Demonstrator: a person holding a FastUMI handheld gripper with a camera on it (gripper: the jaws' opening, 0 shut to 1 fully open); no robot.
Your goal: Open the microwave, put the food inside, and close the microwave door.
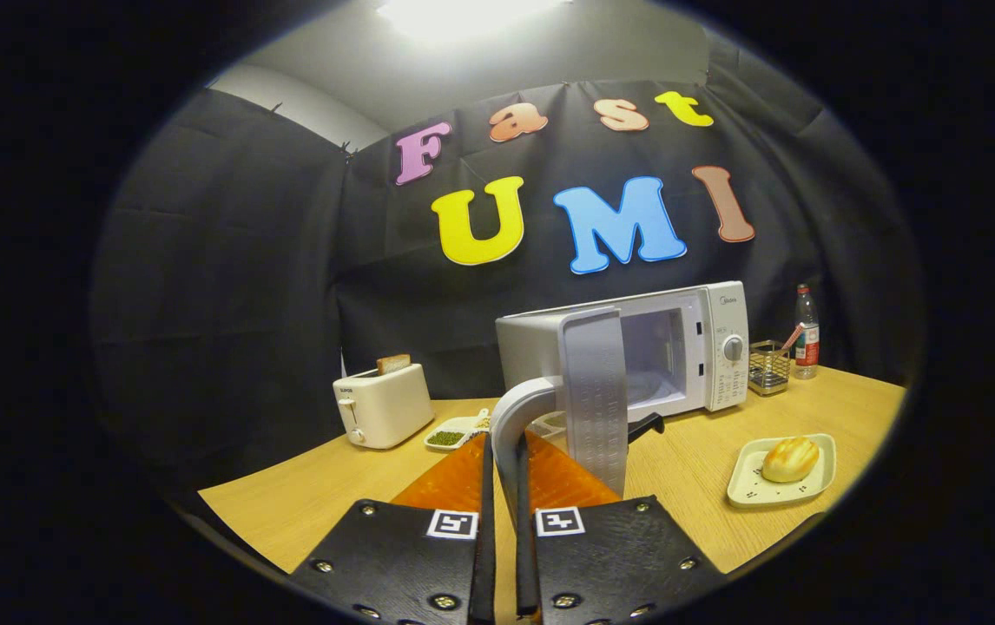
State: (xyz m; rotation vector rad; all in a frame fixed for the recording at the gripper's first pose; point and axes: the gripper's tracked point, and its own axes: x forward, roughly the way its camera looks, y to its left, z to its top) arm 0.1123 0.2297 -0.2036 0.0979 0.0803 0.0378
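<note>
Two fingers (504, 529) clench the microwave door handle (510, 417), swinging the door (593, 395) wide w/ the bread roll (790, 457) waiting on its plate (745, 490) nearby.

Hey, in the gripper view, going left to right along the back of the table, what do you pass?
White toaster with a slice of toast → small white dish of green beans → white microwave, door open → wire mesh basket → clear plastic bottle with red label.
</note>
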